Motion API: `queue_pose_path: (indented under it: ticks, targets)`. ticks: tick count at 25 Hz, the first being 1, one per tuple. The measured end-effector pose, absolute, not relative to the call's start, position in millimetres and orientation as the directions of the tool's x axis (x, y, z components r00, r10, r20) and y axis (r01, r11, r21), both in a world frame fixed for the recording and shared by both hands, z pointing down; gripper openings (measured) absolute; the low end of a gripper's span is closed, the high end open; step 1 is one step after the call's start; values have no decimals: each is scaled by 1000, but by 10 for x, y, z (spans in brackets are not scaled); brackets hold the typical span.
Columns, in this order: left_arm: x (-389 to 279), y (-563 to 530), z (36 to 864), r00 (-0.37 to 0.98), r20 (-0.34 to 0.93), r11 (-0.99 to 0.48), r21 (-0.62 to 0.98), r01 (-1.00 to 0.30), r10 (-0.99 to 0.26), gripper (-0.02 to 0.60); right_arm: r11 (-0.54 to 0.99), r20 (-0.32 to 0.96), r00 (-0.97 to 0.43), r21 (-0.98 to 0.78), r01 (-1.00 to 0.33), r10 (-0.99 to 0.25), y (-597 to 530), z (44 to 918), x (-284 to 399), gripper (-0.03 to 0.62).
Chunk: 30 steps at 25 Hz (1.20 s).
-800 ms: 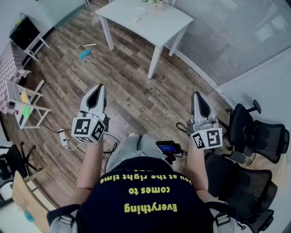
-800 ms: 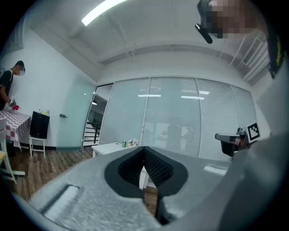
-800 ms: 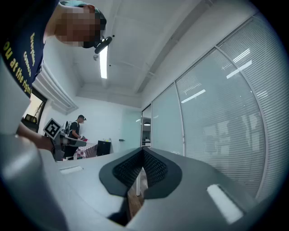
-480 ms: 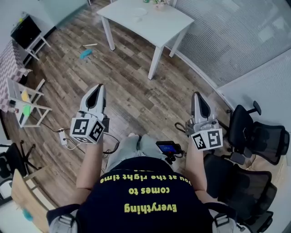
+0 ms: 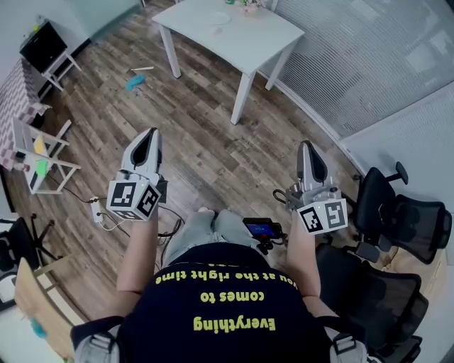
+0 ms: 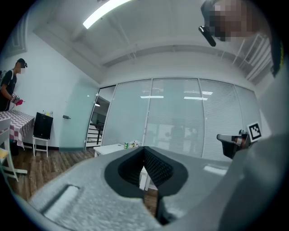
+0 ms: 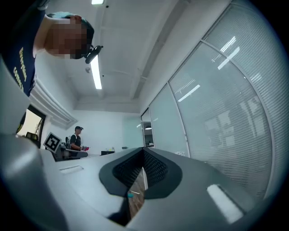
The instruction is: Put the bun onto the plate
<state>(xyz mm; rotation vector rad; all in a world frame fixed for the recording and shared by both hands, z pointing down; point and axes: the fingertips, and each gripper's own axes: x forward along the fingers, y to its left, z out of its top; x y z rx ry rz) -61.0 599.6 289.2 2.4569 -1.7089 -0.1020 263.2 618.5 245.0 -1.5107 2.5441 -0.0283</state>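
Jaws pressed together with nothing between them on left gripper (image 5: 150,136) and likewise on right gripper (image 5: 306,147), both held over wooden floor (image 5: 206,120). Far ahead, white table (image 5: 264,37) bearing plate (image 5: 218,18); bun too small to make out.

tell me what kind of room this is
Probably an office or lab space: glass walls with blinds, black office chairs at the right, and a white table on a wood floor.
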Motion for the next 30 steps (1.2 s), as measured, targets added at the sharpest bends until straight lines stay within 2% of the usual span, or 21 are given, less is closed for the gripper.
queue_pose_path:
  ticks: [8, 18, 30]
  targets:
    - [-416, 5898, 2763, 319, -12, -317, 142, -938, -948, -2, 544, -159, -525, -123, -830, -836, 5943, 2461, 2708, 5]
    - [-390, 5623, 2891, 303, 11, -299, 136, -945, -953, -2, 560, -154, -540, -161, -813, -828, 5534, 2556, 2750, 5]
    - [-585, 4585, 3061, 339, 26, -331, 168, -929, -940, -2, 539, -109, -528, -148, -829, -842, 4700, 2662, 2482, 5]
